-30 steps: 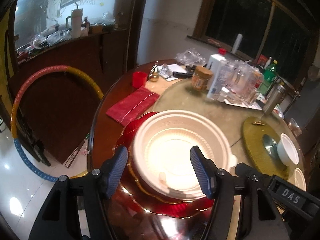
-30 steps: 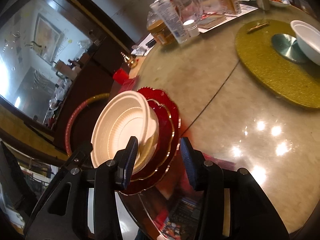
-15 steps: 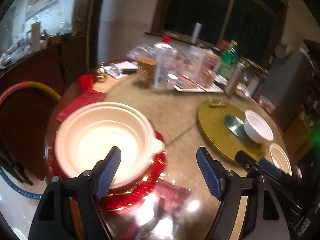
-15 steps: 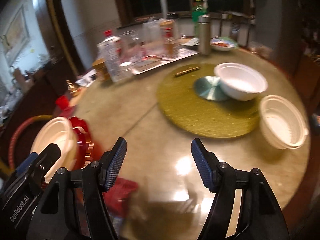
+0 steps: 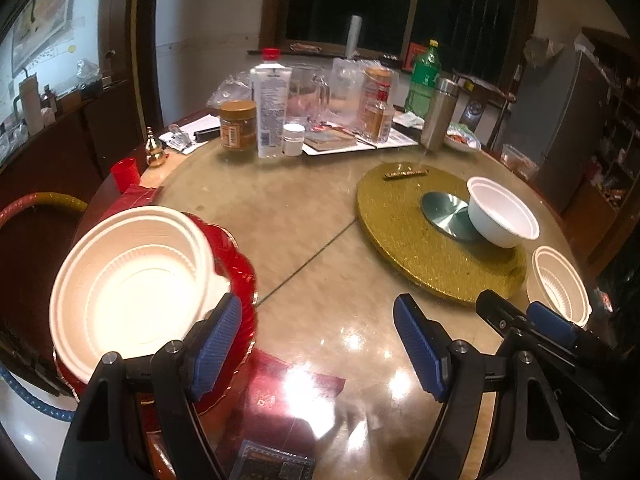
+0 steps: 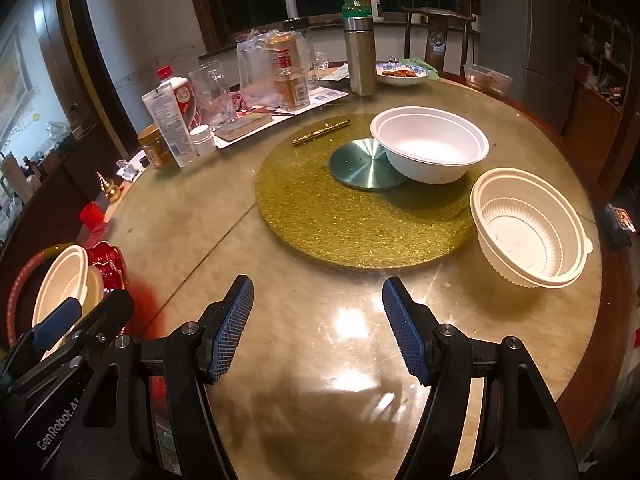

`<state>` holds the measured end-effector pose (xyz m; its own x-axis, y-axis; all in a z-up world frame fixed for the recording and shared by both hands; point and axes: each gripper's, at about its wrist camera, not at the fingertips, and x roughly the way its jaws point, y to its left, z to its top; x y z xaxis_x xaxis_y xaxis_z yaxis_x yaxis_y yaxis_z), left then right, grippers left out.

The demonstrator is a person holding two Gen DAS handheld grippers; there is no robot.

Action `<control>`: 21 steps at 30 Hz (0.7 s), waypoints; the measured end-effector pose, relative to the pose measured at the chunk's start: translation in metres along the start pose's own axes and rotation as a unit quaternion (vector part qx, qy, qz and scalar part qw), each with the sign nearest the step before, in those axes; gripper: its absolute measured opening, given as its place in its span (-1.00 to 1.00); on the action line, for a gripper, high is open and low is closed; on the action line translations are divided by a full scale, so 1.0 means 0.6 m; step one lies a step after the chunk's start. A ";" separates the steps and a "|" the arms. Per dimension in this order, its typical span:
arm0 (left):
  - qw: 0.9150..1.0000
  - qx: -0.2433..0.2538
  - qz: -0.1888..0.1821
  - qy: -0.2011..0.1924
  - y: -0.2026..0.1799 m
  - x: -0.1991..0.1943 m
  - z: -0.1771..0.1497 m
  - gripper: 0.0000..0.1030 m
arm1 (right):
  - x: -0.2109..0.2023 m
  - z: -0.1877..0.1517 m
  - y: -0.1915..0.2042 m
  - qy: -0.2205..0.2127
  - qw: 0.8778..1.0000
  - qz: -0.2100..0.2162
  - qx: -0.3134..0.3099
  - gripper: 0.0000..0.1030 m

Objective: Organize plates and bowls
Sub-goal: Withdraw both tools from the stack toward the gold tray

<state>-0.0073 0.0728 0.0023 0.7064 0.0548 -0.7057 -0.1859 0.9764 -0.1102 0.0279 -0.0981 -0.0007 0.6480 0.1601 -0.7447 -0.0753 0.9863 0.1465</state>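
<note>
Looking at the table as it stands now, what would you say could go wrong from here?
The cream bowls sit tilted on the red plates near the table's edge, so a bump could tip the stack off. The ribbed bowl also stands close to the edge and might slide off if pushed. The white bowl partly rests on the metal disc, so it may rock when grasped.

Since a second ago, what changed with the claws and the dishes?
Both claws, left claw and right claw, swung away from the cream bowl stack on the red plates toward the table's middle, jaws having just opened wider, nothing between them. The stack, white bowl and ribbed bowl stayed put.
</note>
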 end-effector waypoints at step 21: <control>0.997 0.050 0.034 0.047 -0.064 0.081 0.018 0.55 | 0.061 0.008 -0.085 0.042 0.999 0.006 0.027 0.41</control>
<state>0.0417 0.0402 -0.0203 0.6270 0.1057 -0.7718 -0.1588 0.9873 0.0061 0.0592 -0.1428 -0.0324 0.5813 0.1758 -0.7945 -0.0404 0.9814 0.1876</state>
